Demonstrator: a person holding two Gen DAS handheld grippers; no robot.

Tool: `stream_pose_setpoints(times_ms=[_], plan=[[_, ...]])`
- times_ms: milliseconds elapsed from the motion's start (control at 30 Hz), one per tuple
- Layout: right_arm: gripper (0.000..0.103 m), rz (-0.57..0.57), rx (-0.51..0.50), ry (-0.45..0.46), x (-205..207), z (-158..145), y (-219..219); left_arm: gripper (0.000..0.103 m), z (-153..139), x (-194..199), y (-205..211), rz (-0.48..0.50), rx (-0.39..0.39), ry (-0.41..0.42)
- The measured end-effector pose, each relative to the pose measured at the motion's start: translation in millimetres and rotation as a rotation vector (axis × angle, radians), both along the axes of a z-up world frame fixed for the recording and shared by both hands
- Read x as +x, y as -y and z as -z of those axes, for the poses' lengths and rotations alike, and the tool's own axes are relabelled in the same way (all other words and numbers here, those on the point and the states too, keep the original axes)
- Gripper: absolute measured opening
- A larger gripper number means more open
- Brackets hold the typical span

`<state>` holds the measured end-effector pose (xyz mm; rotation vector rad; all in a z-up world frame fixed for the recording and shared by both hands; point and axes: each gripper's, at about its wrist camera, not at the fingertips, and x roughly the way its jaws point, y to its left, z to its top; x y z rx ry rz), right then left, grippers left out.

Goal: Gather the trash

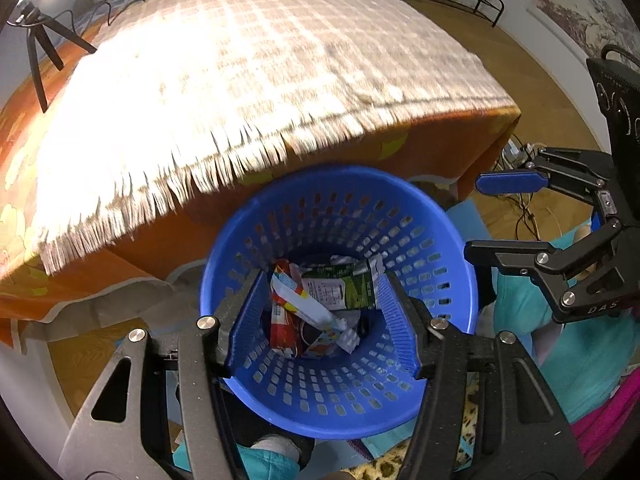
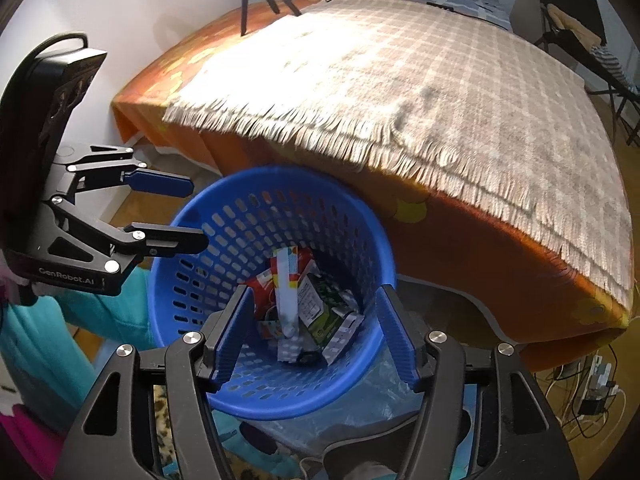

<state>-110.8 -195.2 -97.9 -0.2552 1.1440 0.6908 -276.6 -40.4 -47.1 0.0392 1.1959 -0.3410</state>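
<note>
Blue basket, perforated plastic, on floor near the bed; holds the trash: red pack, white wrapper, green carton, all at the bottom. Left gripper: jaws apart, empty, poised over the mouth, probably after a drop. Right gripper: jaws apart, empty, likewise above the basket. Bed: fringed checked blanket over orange sheet, no trash visible on it.

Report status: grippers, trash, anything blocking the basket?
Left gripper open, empty, over blue basket. Right gripper open, empty, same spot. Wrappers and green carton lying in basket. Nothing blocking; fringed blanket bare.
</note>
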Motion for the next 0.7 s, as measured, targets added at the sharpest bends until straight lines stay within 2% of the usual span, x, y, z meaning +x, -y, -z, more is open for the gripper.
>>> stream_pose_setpoints(times_ms=[167,233,567,700], plan=[[0.062,0.010,0.002,0.032,11.2,-14.6,1.8,0.060,-17.6,10.6,-2.7,-0.016,0.003,0.037],[0.063,0.011,0.005,0.045,16.0,-21.2,2.5,0.065,-24.6,14.4,-4.9,-0.026,0.003,0.052],[0.063,0.017,0.028,0.124,43.5,-56.4,0.3,0.068,-77.9,44.2,-18.6,-0.077,-0.009,0.184],[0.066,0.021,0.039,0.158,55.9,-69.2,-1.3,0.072,-96.6,57.2,-18.2,-0.086,-0.016,0.235]])
